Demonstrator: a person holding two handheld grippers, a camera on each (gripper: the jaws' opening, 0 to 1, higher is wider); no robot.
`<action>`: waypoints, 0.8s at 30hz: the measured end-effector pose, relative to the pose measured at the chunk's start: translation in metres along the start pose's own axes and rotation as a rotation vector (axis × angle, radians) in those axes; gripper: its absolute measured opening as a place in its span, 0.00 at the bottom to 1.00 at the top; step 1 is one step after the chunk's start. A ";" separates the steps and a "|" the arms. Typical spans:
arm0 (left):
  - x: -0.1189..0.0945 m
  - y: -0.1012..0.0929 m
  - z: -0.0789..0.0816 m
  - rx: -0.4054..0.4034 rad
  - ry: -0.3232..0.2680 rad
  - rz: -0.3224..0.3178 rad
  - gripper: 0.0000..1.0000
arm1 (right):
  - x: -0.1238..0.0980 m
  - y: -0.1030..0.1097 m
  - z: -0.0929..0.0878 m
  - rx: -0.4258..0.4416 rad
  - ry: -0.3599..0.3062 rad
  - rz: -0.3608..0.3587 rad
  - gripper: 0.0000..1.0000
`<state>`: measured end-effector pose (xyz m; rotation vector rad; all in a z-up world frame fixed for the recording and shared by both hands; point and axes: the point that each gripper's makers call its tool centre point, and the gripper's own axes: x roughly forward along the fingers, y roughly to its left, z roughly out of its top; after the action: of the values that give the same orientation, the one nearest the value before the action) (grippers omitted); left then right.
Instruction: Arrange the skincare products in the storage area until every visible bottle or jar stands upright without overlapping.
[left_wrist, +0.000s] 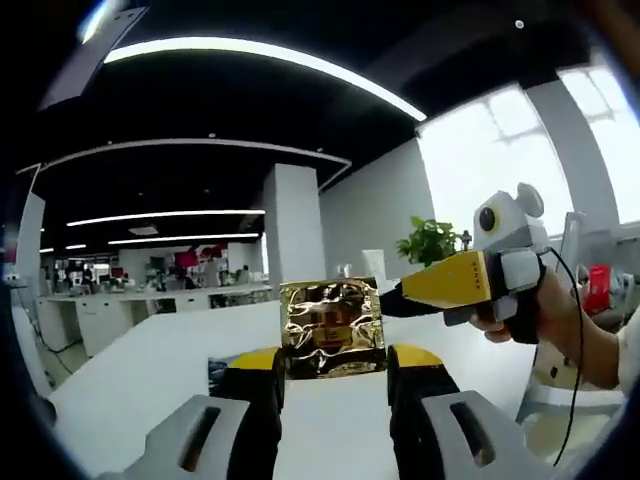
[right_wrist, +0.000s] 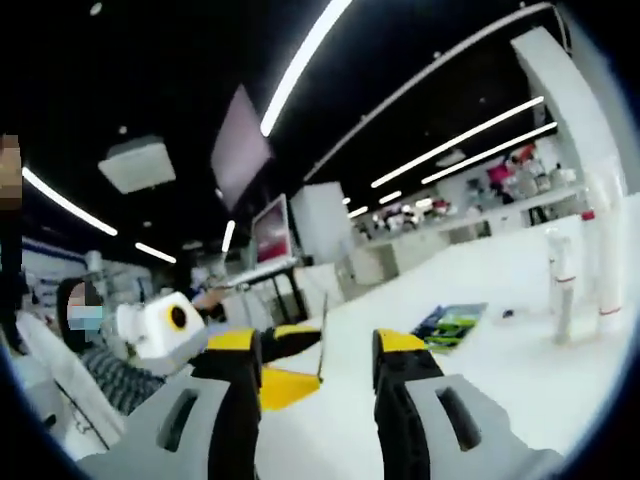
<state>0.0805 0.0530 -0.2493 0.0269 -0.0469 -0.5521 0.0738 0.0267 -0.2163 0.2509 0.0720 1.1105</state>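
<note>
A crinkled gold foil packet (left_wrist: 332, 328) is held above the white table (left_wrist: 140, 375), flat face toward the left gripper view. My left gripper (left_wrist: 333, 372) is shut on it, one yellow-tipped jaw at each side edge. My right gripper (left_wrist: 440, 283), held by a hand (left_wrist: 540, 310), comes in from the right with its tip at the packet's right edge. In the right gripper view the packet (right_wrist: 322, 340) shows edge-on as a thin strip between the wide-apart jaws of my right gripper (right_wrist: 318, 365), which is open. Two slim white bottles (right_wrist: 565, 290) with red bands stand upright at the right.
A green and blue flat pack (right_wrist: 450, 322) lies on the table (right_wrist: 520, 380) ahead. A person sits at the far left of the right gripper view. A potted plant (left_wrist: 430, 240) and a white cup (left_wrist: 373, 265) stand at the table's far side. Office desks lie behind.
</note>
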 end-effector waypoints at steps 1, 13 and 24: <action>0.000 -0.001 0.001 0.012 -0.007 0.002 0.41 | 0.001 0.000 -0.002 0.006 0.006 -0.001 0.38; 0.001 -0.007 -0.001 0.035 -0.013 -0.003 0.41 | 0.001 -0.005 -0.008 0.056 0.035 -0.005 0.08; 0.003 -0.012 -0.007 0.050 0.000 -0.035 0.42 | -0.006 -0.010 -0.012 0.028 0.030 -0.037 0.00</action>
<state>0.0768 0.0411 -0.2570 0.0764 -0.0606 -0.5861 0.0778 0.0194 -0.2305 0.2565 0.1188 1.0770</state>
